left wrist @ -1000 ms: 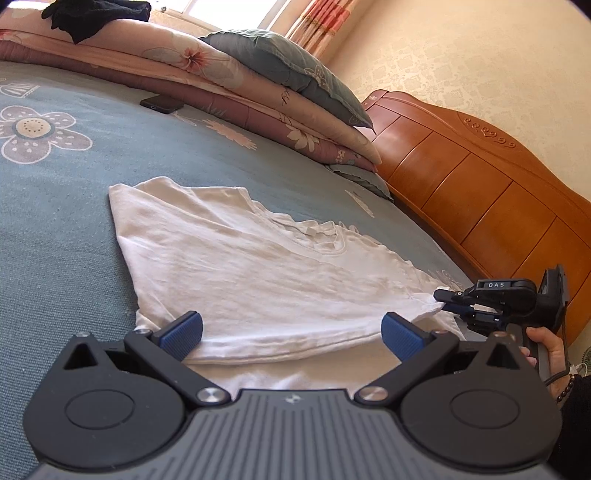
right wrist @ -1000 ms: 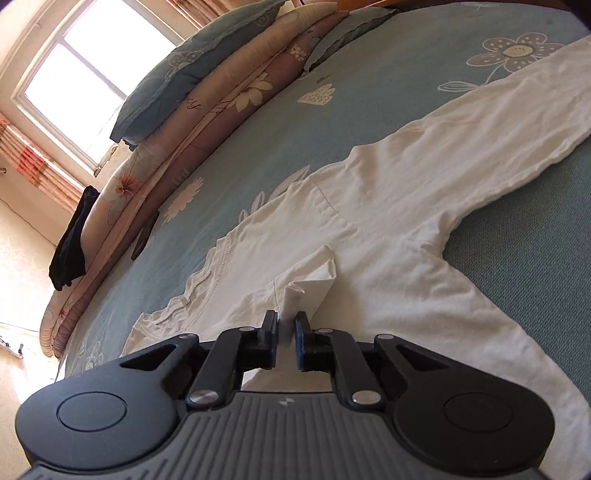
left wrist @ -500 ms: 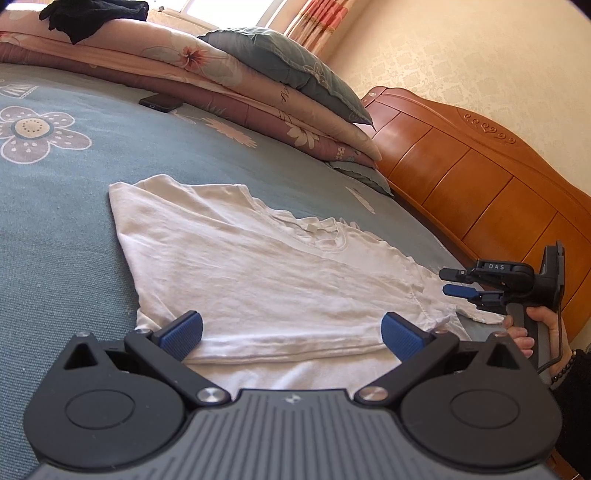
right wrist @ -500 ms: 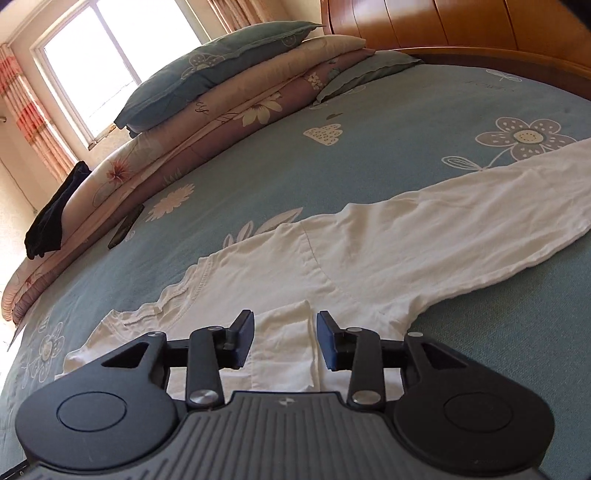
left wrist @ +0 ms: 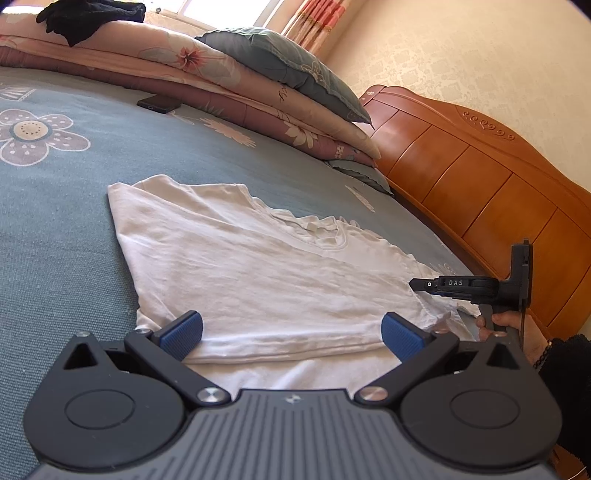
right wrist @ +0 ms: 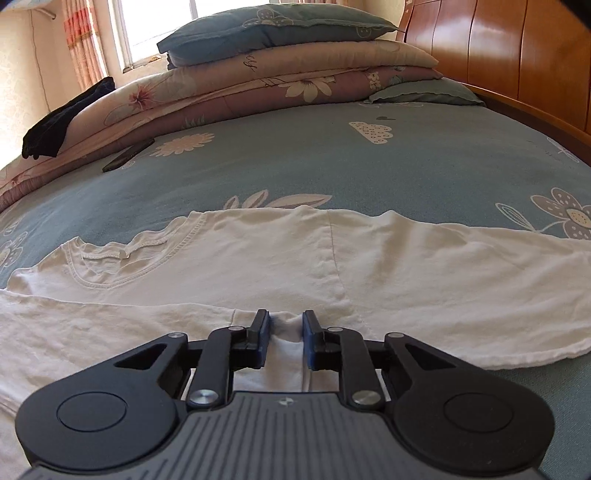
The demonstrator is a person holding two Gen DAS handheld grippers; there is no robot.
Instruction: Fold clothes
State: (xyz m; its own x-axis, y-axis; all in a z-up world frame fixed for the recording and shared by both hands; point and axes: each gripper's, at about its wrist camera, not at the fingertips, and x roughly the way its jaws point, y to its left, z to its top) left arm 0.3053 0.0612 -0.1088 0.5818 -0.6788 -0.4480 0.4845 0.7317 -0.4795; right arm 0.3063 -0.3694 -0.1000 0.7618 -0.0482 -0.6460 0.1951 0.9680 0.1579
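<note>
On floral blue bedspread [right wrist: 332, 155], white shirt [left wrist: 258, 273]; left fingers [left wrist: 291, 328] released, right fingers [right wrist: 284, 338] closing round a shirt fold.

stacked quilts [right wrist: 258, 85], pillow [right wrist: 273, 27], maybe a phone [left wrist: 159, 103], headboard [left wrist: 480, 177]

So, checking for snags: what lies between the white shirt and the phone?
Only bare blue bedspread between the white shirt and the phone, seen in both wrist views.
</note>
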